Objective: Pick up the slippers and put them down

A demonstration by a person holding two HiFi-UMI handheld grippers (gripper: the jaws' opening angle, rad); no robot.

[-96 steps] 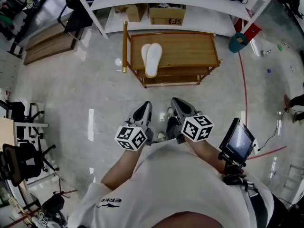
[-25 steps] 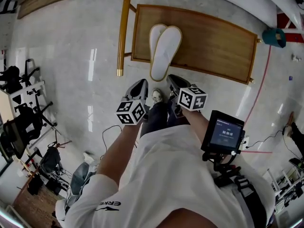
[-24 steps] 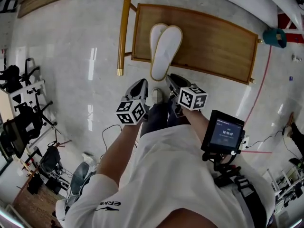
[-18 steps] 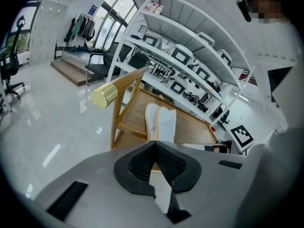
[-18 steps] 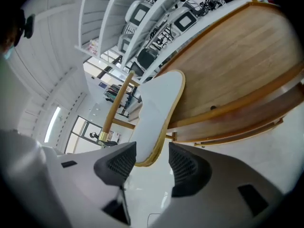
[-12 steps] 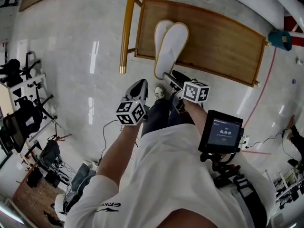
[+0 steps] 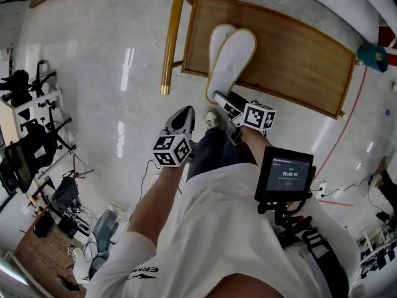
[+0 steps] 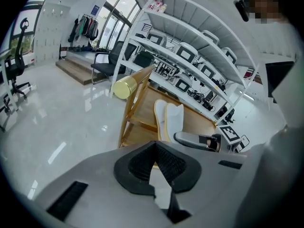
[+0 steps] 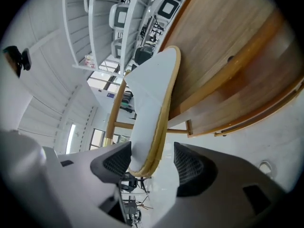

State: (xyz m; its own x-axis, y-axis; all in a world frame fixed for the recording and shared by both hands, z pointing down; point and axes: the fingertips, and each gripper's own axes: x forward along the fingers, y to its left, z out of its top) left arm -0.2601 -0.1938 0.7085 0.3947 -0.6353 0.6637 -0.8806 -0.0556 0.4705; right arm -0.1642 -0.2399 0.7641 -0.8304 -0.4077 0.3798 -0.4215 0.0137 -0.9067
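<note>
Pair of white slippers [image 7: 232,54]: lay overlapping on the wooden table [image 7: 298,61], heels over its near edge.
Right gripper [image 7: 221,98]: jaws had just been opening and stood wide apart, the slippers' heel end between the pads, not pinched.
Left gripper [image 7: 182,113]: jaws together, empty, over the floor [image 7: 93,123].
</note>
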